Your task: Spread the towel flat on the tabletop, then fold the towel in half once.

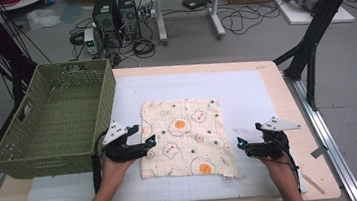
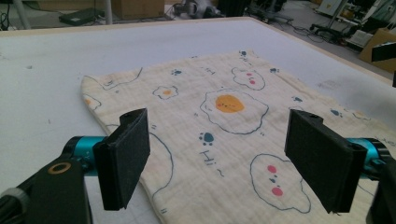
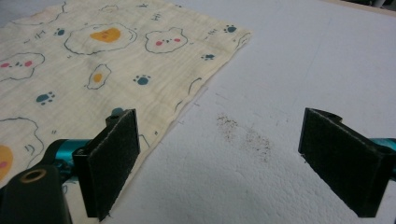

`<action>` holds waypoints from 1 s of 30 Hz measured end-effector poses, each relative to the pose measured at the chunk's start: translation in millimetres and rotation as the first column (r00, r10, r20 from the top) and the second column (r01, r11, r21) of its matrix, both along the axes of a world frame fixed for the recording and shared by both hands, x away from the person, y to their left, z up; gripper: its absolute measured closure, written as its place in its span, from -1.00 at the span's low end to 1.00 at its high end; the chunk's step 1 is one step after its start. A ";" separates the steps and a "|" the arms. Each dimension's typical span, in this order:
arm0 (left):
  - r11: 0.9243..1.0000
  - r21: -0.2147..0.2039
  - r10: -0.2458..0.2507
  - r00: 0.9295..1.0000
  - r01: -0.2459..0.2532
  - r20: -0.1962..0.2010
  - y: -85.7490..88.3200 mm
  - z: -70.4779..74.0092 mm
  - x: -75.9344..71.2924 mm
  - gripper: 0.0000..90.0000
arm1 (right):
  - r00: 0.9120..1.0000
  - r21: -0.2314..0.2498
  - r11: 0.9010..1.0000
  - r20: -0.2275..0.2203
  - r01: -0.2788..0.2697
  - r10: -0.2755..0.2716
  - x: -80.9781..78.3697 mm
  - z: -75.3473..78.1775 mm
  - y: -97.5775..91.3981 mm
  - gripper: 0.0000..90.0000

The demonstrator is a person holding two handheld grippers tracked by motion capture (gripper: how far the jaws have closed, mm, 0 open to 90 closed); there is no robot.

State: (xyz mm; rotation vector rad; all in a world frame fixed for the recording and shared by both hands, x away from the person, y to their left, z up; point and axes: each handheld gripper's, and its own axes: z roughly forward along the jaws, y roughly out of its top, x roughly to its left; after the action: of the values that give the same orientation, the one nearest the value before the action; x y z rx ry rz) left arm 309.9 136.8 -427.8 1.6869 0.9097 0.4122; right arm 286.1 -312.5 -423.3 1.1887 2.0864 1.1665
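Observation:
A cream cloth (image 1: 185, 135) printed with fried eggs, bears and paw prints lies flat on the white mat (image 1: 245, 88). My left gripper (image 1: 147, 145) is open at the cloth's left edge, its jaws hovering over the cloth (image 2: 224, 126) with nothing between them. My right gripper (image 1: 241, 144) is open just off the cloth's right edge. In the right gripper view its left jaw is over the cloth's (image 3: 93, 60) border and its right jaw over bare mat (image 3: 299, 60).
A green woven basket (image 1: 53, 121) stands at the table's left, close to my left hand. The wooden table edge (image 1: 286, 94) runs along the right. A smudge of dark specks (image 3: 243, 135) marks the mat between the right jaws. Cables and computer towers (image 1: 114, 14) sit on the floor beyond.

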 end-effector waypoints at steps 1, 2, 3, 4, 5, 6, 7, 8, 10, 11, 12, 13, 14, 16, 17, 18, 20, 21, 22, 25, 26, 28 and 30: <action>1.000 -0.002 -0.005 1.000 0.005 0.001 0.4 0.0 -0.1 -0.50 | 1.000 0.000 1.000 0.000 -0.001 0.001 -0.2 0.0 -0.6 -0.74; 1.000 -0.010 -0.006 1.000 0.006 0.002 0.2 0.0 -0.3 -0.50 | 1.000 -0.001 1.000 0.002 -0.001 0.001 -0.1 0.0 -1.1 -0.74; 1.000 -0.008 -0.005 1.000 0.005 0.001 0.2 0.3 -0.6 -0.50 | 1.000 0.003 1.000 0.000 0.002 -0.002 -0.3 0.1 -1.6 -0.74; 1.000 -0.007 -0.005 1.000 0.005 0.002 -0.1 0.3 -0.8 -0.50 | 1.000 0.008 1.000 -0.001 0.002 -0.002 -0.3 0.0 -2.3 -0.74; 1.000 -0.005 -0.007 1.000 0.007 0.000 0.0 0.2 -0.9 -0.50 | 1.000 0.008 1.000 0.000 0.003 -0.003 -0.2 0.1 -2.8 -0.74; 1.000 -0.006 -0.006 1.000 0.006 -0.002 -0.3 -0.3 -0.7 -0.50 | 1.000 0.006 1.000 -0.001 0.006 -0.006 0.0 0.0 -3.0 -0.74; 1.000 -0.005 -0.006 1.000 0.006 -0.005 -0.2 -0.6 -0.7 -0.50 | 1.000 0.005 1.000 -0.002 0.007 -0.007 0.1 -0.1 -3.3 -0.74; 1.000 -0.007 -0.007 1.000 0.007 -0.006 -0.1 -1.2 -0.5 -0.50 | 1.000 0.004 1.000 -0.002 0.008 -0.008 -0.1 -0.2 -3.2 -0.74; 1.000 -0.015 -0.006 1.000 0.006 -0.015 -0.6 -1.9 0.0 -0.50 | 1.000 0.005 1.000 -0.005 0.009 -0.009 -0.2 -0.4 -2.7 -0.74; 1.000 -0.014 -0.006 1.000 0.006 -0.014 -0.4 -2.0 0.9 -0.50 | 1.000 0.002 1.000 -0.005 0.008 -0.008 0.0 -0.7 -2.8 -0.74; 1.000 -0.021 0.000 1.000 -0.001 -0.013 -0.8 -2.4 1.5 -0.50 | 1.000 0.002 1.000 -0.007 0.008 -0.008 0.1 -1.2 -3.1 -0.74; 1.000 -0.018 -0.001 1.000 0.000 -0.017 -0.2 -2.8 2.2 -0.50 | 1.000 0.000 1.000 -0.009 0.010 -0.010 0.1 -1.6 -3.4 -0.74; 1.000 -0.017 0.001 1.000 -0.002 -0.024 -0.1 -3.2 2.4 -0.50 | 1.000 0.000 1.000 -0.007 0.010 -0.010 0.2 -2.0 -3.7 -0.74; 1.000 -0.019 0.001 1.000 -0.001 -0.026 0.5 -3.5 2.6 -0.50 | 1.000 0.002 1.000 -0.007 0.010 -0.010 0.0 -2.1 -3.9 -0.74; 1.000 -0.021 -0.002 1.000 0.001 -0.026 0.9 -3.1 2.9 -0.50 | 1.000 0.001 1.000 -0.007 0.010 -0.010 0.1 -2.0 -3.7 -0.74; 1.000 -0.025 0.001 1.000 -0.001 -0.029 1.1 -2.7 3.3 -0.50 | 1.000 0.003 1.000 -0.009 0.013 -0.013 0.2 -1.8 -3.2 -0.74; 1.000 -0.020 0.004 0.999 -0.004 -0.037 1.5 -0.8 4.8 -0.51 | 1.000 0.003 1.000 -0.010 0.006 -0.006 0.4 -1.6 -2.1 -0.73; 1.000 -0.021 0.008 0.999 -0.009 -0.037 1.3 0.3 5.6 -0.51 | 1.000 0.002 1.000 -0.011 0.003 -0.003 0.0 -1.1 -1.8 -0.74; 1.000 -0.021 0.008 0.999 -0.009 -0.042 1.1 1.7 7.0 -0.52 | 1.000 0.008 1.000 -0.010 0.002 -0.001 -0.4 -0.5 -1.2 -0.74; 0.999 -0.031 0.020 0.998 -0.021 -0.056 -2.1 5.5 14.9 -0.58 | 1.000 0.016 1.000 -0.005 -0.002 0.002 -1.5 1.0 0.3 -0.73; 0.999 -0.028 0.018 0.998 -0.020 -0.054 -3.6 6.7 18.3 -0.59 | 1.000 0.013 1.000 -0.004 -0.008 0.008 -1.1 1.1 0.9 -0.73; 0.999 -0.023 0.020 0.998 -0.021 -0.057 -8.8 9.3 25.5 -0.59 | 1.000 0.012 1.000 -0.008 -0.013 0.013 -0.6 0.7 2.6 -0.73; 1.000 -0.007 0.024 0.998 -0.025 -0.058 -14.9 12.1 33.6 -0.59 | 1.000 0.011 1.000 -0.011 -0.019 0.019 0.2 -0.2 3.9 -0.73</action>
State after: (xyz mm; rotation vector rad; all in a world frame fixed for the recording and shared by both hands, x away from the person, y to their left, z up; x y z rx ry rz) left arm 343.4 122.0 -415.6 1.6891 0.9739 0.3774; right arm 286.3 -308.5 -423.5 1.1852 2.1072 1.1834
